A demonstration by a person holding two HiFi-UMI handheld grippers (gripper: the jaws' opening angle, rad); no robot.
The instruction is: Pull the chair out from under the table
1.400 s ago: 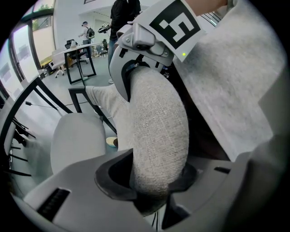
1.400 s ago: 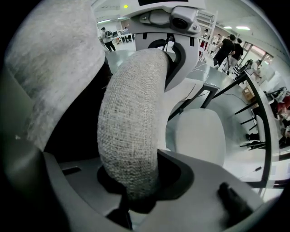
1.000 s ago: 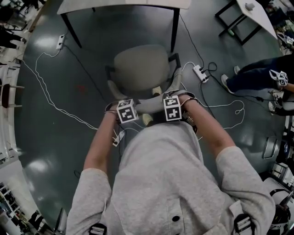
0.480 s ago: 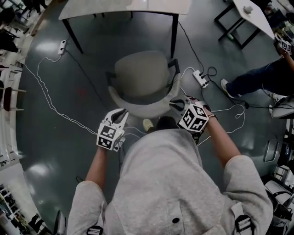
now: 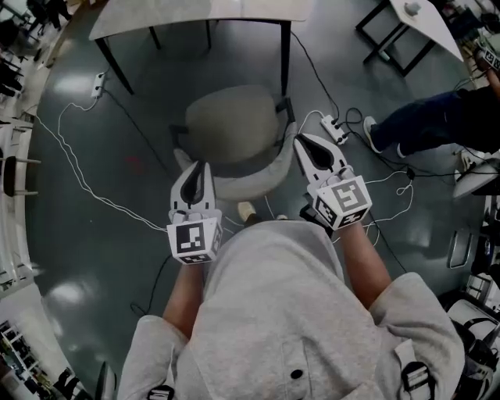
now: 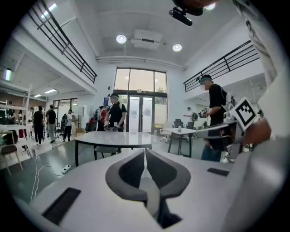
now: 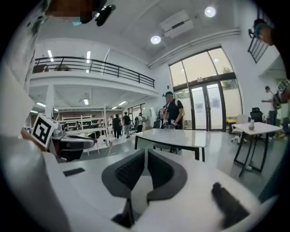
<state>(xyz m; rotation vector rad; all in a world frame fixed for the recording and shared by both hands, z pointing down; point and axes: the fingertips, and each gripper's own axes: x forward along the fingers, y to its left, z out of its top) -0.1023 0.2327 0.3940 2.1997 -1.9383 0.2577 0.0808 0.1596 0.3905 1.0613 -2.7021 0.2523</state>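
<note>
- Checking the chair (image 5: 233, 125): it stands on the floor short of the table (image 5: 195, 9). The seat is wholly out from under the top, and the backrest faces the person.
- Left gripper (image 5: 195, 173): the jaws are together with nothing between them. In the head view it shows over the left end of the backrest, and its own view looks out level across the room, so it is judged to be off the chair.
- Right gripper (image 5: 308, 148): the jaws have just been closing and meet on nothing. It shows beside the chair's right arm and does not grip it.
- Judgement: the pull looks complete and only the retreat is left. Draw both grippers straight back and high, so neither nudges the backrest and shoves the chair toward the table.
- Obstructions: a power strip (image 5: 334, 126) with dark leads lies on the floor just right of the chair, and a white cable (image 5: 78, 168) loops across the floor at left. Either could snag a chair leg if the chair is dragged further.
- Bystander's legs (image 5: 422, 125): these are at right, well apart from the chair.
</note>
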